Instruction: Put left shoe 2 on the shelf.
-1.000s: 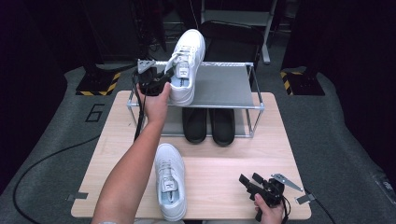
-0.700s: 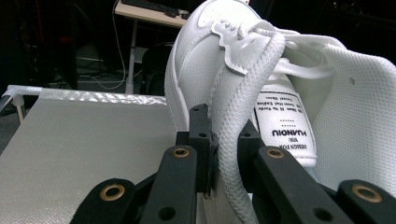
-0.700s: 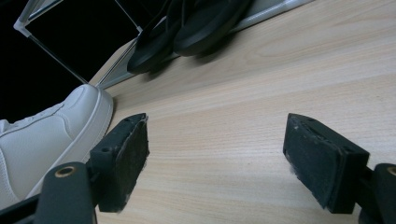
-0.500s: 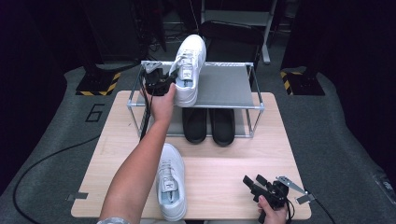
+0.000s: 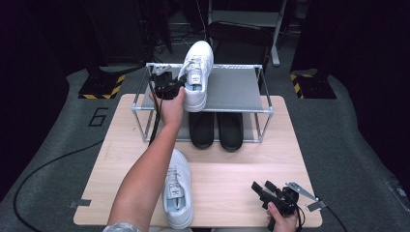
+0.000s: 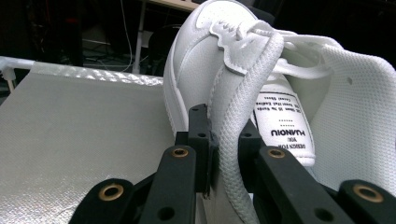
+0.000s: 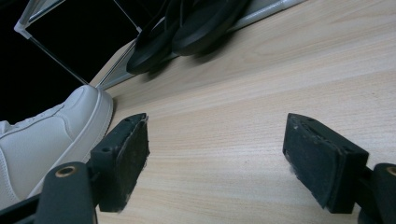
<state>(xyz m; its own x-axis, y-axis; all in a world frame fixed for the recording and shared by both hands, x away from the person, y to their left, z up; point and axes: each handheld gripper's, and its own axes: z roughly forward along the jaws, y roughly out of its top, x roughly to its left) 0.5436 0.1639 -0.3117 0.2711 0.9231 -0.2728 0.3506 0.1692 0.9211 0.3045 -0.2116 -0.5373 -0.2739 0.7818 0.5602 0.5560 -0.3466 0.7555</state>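
White lace-up sneaker (image 6: pixel 243 88) with mesh lining, collar pinched in left gripper (image 6: pixel 223 154); right gripper (image 7: pixel 217 158) spread.

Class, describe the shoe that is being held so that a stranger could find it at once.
Start at the metal shoe rack at the table's far edge. On its top shelf, left of centre, a white sneaker is pinched at the collar by the left hand-held gripper. Its twin lies on the table; black slippers sit below.

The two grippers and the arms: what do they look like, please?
Both the left gripper and the right gripper are black, with flat black jaws on arms with brass-coloured rivets. A grey three-cornered plate sits on top of each, and a black cable trails from each. The left forearm is bare, without a sleeve.
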